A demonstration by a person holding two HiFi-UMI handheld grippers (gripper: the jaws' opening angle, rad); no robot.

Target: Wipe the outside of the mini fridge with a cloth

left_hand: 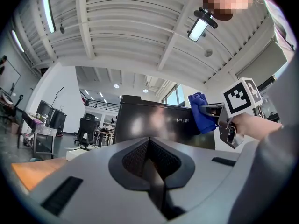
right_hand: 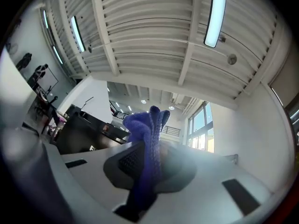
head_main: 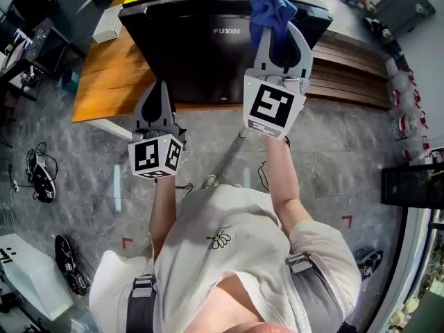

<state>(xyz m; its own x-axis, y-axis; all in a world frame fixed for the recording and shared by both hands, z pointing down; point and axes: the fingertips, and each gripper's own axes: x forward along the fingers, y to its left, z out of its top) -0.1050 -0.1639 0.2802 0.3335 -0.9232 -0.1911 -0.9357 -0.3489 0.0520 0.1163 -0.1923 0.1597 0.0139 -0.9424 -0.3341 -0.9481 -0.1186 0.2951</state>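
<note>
Right gripper [head_main: 281, 39] clamps the bunched blue cloth [head_main: 268, 9], which looks soft and light and is best gripped mid-fold; left gripper [head_main: 158, 90] is closed and empty below the fridge [head_main: 208, 47].

Materials and finishes. The right gripper [head_main: 276, 35] has a shell of smooth, matt pale-grey plastic; clamped between its jaws is the cloth [head_main: 267, 12], a deep-blue fabric with a soft, looped, knit-like pile and no sheen. The left gripper [head_main: 159, 90] has the same matt grey plastic, and its closed jaws carry dark pads [left_hand: 135, 158] with a fine ribbed texture. Each marker cube [head_main: 272, 107] bears flat black-and-white print. Ahead of both grippers, the mini fridge [head_main: 208, 44] is black and glossy, mirroring the ceiling lights in hazy patches. Under it, the counter [head_main: 104, 75] is orange-brown wood, smooth, with a visible grain. Below the grippers, the floor [head_main: 333, 151] looks like grey veined stone.
</note>
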